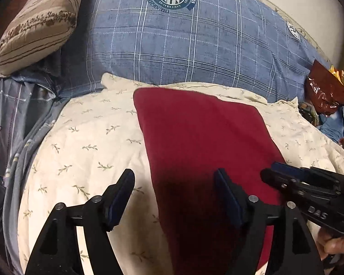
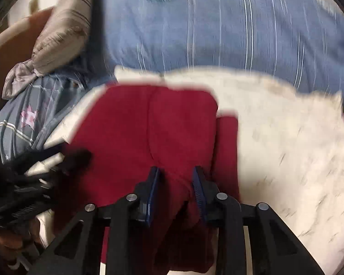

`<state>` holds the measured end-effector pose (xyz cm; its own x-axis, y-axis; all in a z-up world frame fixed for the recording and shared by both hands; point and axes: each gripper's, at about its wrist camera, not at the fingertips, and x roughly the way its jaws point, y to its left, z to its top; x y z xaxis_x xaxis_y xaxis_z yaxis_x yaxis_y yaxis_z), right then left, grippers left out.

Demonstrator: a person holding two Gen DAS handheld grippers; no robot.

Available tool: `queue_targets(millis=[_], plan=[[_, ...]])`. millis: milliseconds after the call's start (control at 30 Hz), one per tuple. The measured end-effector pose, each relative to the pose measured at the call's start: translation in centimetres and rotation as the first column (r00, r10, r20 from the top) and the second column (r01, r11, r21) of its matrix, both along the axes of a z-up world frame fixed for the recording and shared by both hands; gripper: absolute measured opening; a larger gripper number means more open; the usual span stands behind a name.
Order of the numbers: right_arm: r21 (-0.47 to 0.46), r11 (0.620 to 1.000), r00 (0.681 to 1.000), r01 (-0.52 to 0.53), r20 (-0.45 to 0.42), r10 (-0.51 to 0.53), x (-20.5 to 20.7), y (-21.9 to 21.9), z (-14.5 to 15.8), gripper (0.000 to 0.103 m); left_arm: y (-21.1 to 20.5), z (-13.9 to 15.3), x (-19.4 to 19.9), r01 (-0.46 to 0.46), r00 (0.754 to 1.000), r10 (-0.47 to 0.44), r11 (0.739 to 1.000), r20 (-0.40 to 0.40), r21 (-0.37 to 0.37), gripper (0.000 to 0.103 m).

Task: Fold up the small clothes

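A dark red garment (image 1: 201, 137) lies folded on a cream leaf-print pillow (image 1: 84, 142). My left gripper (image 1: 175, 178) is open over the garment's near left edge, one finger over the pillow, one over the red cloth. My right gripper (image 2: 176, 174) has its jaws partly closed around a raised fold of the red garment (image 2: 149, 126) at its near edge. The right gripper also shows at the right of the left wrist view (image 1: 286, 174). The right wrist view is blurred by motion.
A blue plaid pillow (image 1: 183, 45) lies behind the cream one. A beige striped cushion (image 1: 39, 23) sits at the far left. Grey plaid bedding (image 1: 13, 123) hangs at the left. A shiny red-brown bag (image 1: 325, 91) and blue cloth lie at the right.
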<state>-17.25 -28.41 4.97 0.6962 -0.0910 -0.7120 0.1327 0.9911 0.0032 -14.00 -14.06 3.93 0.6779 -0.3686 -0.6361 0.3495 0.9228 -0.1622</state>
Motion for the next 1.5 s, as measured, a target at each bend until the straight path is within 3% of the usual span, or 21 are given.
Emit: queue_targets(millis=[167, 333, 533, 700, 967, 1100, 1500], plan=[[-0.007, 1.000, 0.999, -0.006, 0.046, 0.006, -1.2, 0.8, 1.7, 0.032, -0.1, 0.4, 0.2, -0.020, 1.000, 0.019, 1.000, 0.020, 0.022, 0.073], [-0.015, 1.000, 0.992, 0.018, 0.125, -0.016, -3.0, 1.4, 3.0, 0.056, 0.3, 1.2, -0.3, -0.036, 0.998, 0.035, 0.999, 0.046, 0.034, 0.073], [-0.073, 0.997, 0.983, 0.041, 0.184, -0.027, -2.7, 2.6, 3.3, 0.068, 0.8, 1.8, -1.4, -0.059, 0.995, 0.053, 0.997, 0.090, 0.056, 0.073], [-0.055, 0.995, 0.969, 0.077, 0.239, -0.062, -2.7, 2.0, 2.9, 0.074, 1.0, 1.7, -1.8, -0.072, 0.994, 0.065, 0.995, 0.093, 0.071, 0.073], [-0.106, 0.988, 0.965, 0.115, 0.248, -0.086, -2.0, 1.6, 2.6, 0.075, 0.2, 1.5, -1.9, -0.112, 0.988, 0.097, 0.986, 0.124, 0.124, 0.073], [-0.103, 0.988, 0.963, 0.118, 0.256, -0.088, -2.2, 1.5, 2.7, 0.080, -0.1, 1.3, -2.0, -0.117, 0.986, 0.099, 0.983, 0.134, 0.139, 0.073], [-0.104, 0.990, 0.969, 0.099, 0.236, -0.073, -2.0, 1.9, 2.1, 0.080, -0.1, 1.3, -2.3, -0.124, 0.983, 0.099, 0.979, 0.155, 0.160, 0.074]])
